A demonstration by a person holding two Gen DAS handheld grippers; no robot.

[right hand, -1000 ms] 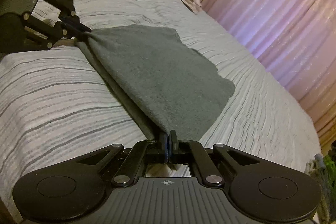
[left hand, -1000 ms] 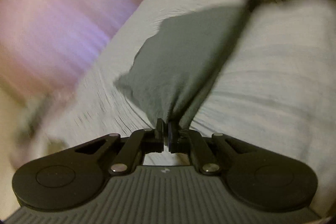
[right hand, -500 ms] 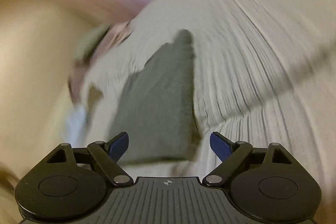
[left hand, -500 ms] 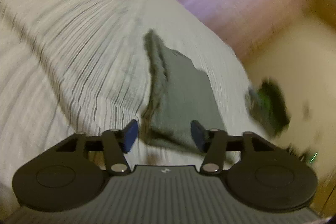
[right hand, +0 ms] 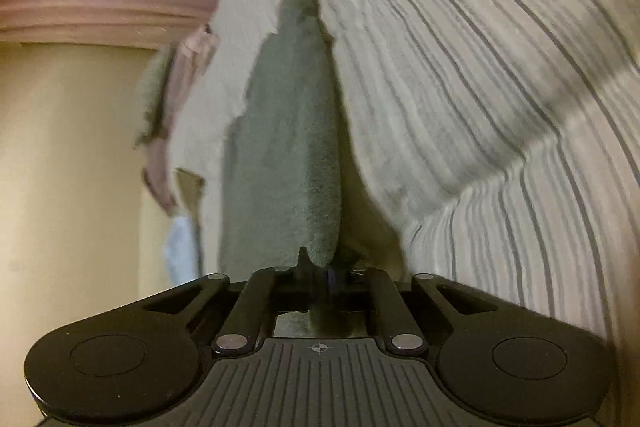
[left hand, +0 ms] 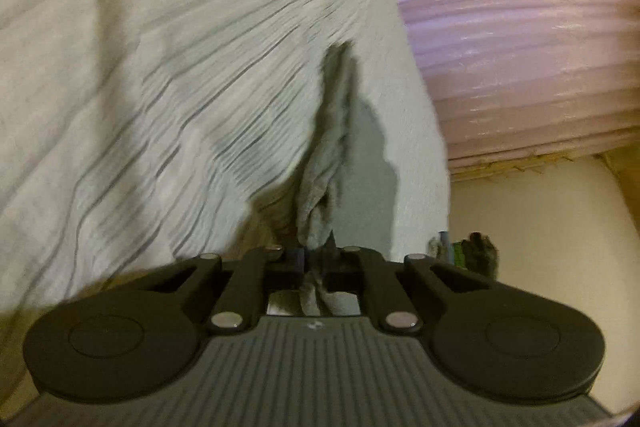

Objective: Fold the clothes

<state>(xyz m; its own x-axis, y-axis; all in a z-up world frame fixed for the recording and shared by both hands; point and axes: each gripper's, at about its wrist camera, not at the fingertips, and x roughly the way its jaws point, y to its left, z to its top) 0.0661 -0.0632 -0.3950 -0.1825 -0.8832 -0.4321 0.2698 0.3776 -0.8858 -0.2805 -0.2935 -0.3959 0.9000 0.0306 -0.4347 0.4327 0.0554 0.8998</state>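
Left gripper (left hand: 314,259) and right gripper (right hand: 318,273) each pinch the grey cloth (right hand: 288,147). It lies narrow on the bed (right hand: 480,67). Folding appears partway.

Left gripper (left hand: 313,261): jaws drawn together, fingers almost meeting at the centre line, with a fold of the grey garment (left hand: 362,163) pinched between them; linkage arms angled inward towards the fingers. Right gripper (right hand: 318,273): jaws likewise closed, clamping an edge of the same garment, a strip of cloth passing back between the fingers towards the body of the tool. Each gripper points forward along the garment's length.
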